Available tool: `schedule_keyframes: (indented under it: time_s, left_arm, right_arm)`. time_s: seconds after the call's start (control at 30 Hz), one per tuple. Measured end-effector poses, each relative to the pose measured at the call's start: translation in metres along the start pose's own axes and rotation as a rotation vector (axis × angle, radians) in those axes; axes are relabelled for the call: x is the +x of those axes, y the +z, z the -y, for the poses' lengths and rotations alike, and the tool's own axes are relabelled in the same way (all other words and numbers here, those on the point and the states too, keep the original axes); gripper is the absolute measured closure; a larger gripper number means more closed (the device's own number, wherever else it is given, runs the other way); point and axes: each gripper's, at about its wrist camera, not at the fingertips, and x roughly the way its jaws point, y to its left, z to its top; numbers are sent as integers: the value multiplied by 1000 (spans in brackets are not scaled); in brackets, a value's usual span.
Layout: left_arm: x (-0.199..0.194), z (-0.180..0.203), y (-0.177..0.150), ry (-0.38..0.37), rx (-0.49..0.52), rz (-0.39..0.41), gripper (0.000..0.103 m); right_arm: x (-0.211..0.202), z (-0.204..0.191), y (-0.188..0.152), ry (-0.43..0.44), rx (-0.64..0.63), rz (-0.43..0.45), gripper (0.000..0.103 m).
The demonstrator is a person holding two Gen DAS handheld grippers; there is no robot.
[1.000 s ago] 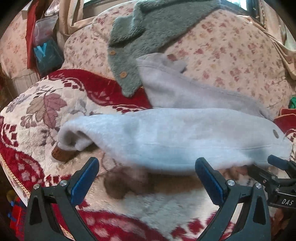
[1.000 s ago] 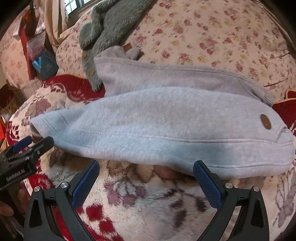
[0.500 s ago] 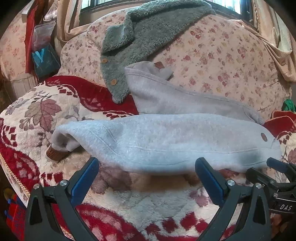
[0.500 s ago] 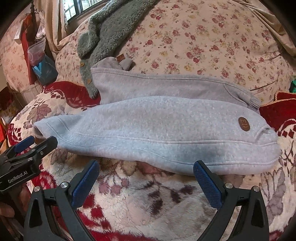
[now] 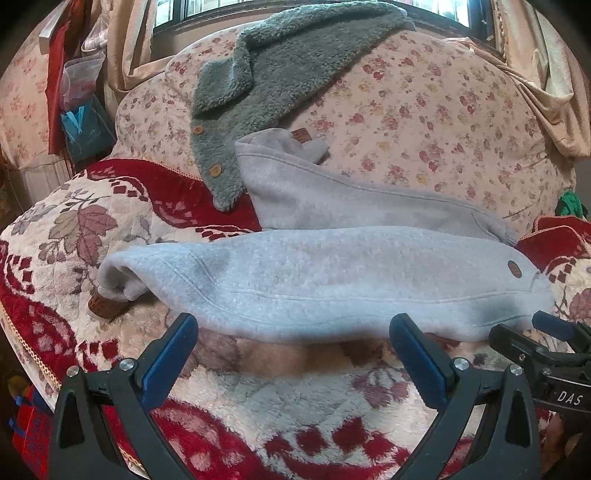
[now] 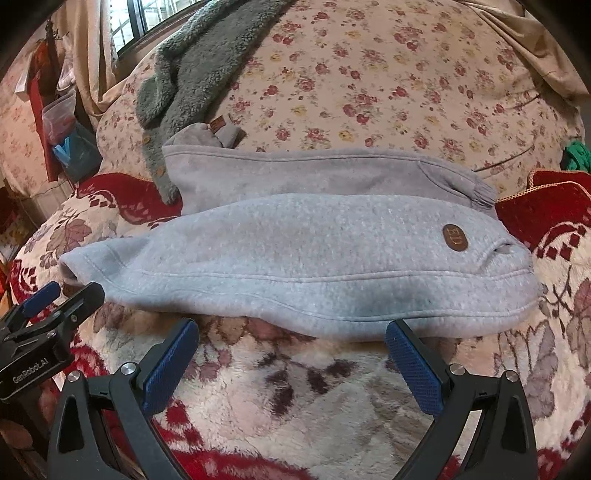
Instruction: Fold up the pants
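The grey pants [image 5: 332, 280] lie folded on the blanket [image 5: 295, 413], just ahead of the left gripper [image 5: 293, 354] and right gripper [image 6: 291, 356], both spread wide and holding nothing.

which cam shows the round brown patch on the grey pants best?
Right wrist. The round brown patch sits large and sharp on the grey pants, with embossed marks visible. In the left wrist view the same patch is small, near the right edge, with no detail.

Floral sofa under a daylit window

A rose-print sofa back [image 5: 424, 110] rises behind a red-and-cream plush blanket [image 5: 110, 206]; beige curtains [image 5: 125, 48] flank the barred window [image 5: 192, 7].
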Motion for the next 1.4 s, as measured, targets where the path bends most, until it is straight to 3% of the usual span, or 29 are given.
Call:
schedule_keyframes:
  time_s: [0.97, 1.2, 1.4]
  left_arm:
    - [10, -10, -5, 34, -23, -36, 0]
    - [24, -43, -8, 35, -88, -93, 0]
    - [33, -101, -3, 79, -235, -123, 0]
  right_arm:
    - [13, 3, -5, -3, 0, -58, 0]
    - [25, 23, -8, -27, 26, -98, 0]
    - [32, 61, -9, -58, 81, -126, 0]
